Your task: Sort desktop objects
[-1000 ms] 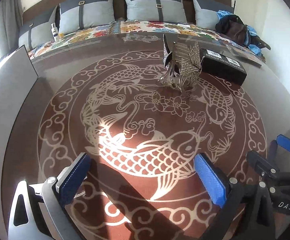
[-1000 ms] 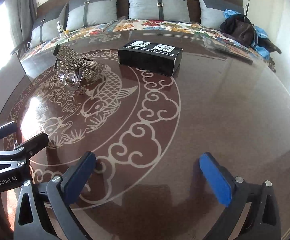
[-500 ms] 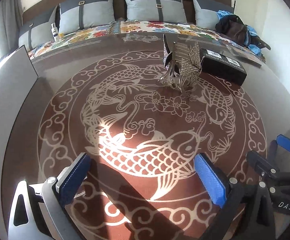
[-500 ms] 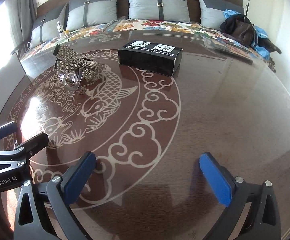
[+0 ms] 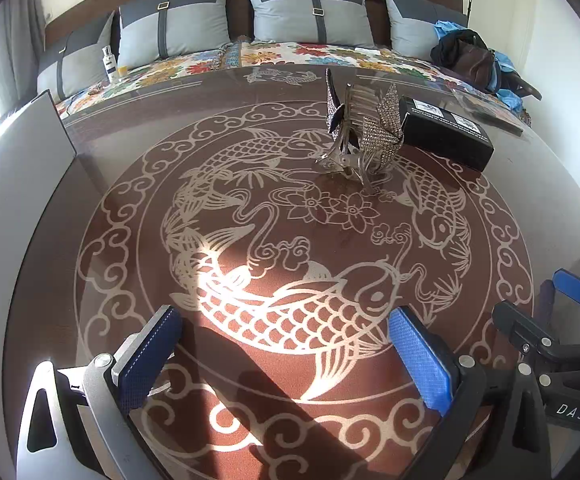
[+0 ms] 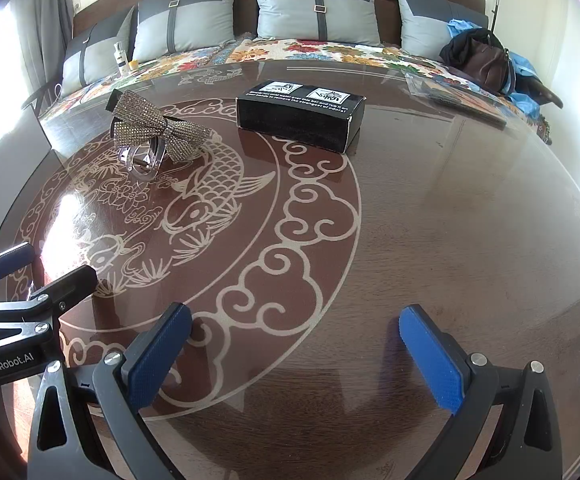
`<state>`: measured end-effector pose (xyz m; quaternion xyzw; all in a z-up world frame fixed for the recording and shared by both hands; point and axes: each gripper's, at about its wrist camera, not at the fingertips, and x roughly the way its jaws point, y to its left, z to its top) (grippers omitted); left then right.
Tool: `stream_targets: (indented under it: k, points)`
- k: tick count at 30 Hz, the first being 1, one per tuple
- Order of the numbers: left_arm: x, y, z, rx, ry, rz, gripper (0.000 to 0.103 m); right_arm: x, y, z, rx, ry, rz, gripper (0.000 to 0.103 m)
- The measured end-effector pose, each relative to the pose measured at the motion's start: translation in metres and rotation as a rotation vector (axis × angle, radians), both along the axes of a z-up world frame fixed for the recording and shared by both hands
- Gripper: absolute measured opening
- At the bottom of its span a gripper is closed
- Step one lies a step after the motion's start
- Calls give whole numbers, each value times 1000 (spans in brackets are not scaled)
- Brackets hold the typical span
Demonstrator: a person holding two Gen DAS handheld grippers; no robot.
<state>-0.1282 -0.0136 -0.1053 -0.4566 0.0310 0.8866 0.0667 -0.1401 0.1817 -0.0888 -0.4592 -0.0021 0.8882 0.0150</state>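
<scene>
The black rectangular cardboard box with white printed panels (image 6: 301, 118) lay flat on the glossy brown bench with its pale koi-and-cloud pattern (image 6: 450, 208), toward the bench's far side. Just to the left of the box, apart from it in the right wrist view, stood the rhinestone-covered bow hair claw with clear plastic teeth (image 6: 155, 132).

The box looked light, stiff and square-edged, with smooth faces; a hold across its two long sides would probably suit it best, since the ends seemed too far apart for the jaws. The hair claw was likely light too, but awkward and somewhat fragile: the studded bow was lumpy and rough, the clear teeth (image 5: 346, 156) thin and slippery. The firmer body under the bow seemed the safer place to take hold, and it could tip or skid on the polished top.

White lettering ran along the box's top edge; it seemed to speak of rubbing a bar on the hands to remove odors, though I could not read it surely. The left gripper (image 5: 285, 356) carried "GenRobot.AI" on its body, the right gripper (image 6: 298, 352) "DAS".

Both hovered low over the near side of the bench, well short of the box, jaws spread wide and holding nothing.
</scene>
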Motion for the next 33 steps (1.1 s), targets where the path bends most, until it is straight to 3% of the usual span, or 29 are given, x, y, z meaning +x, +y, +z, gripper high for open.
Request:
stream_targets:
  k: [33]
  points:
    - [1,0,0,0,-1,0,103,-2,0,-1,0,0,0,103]
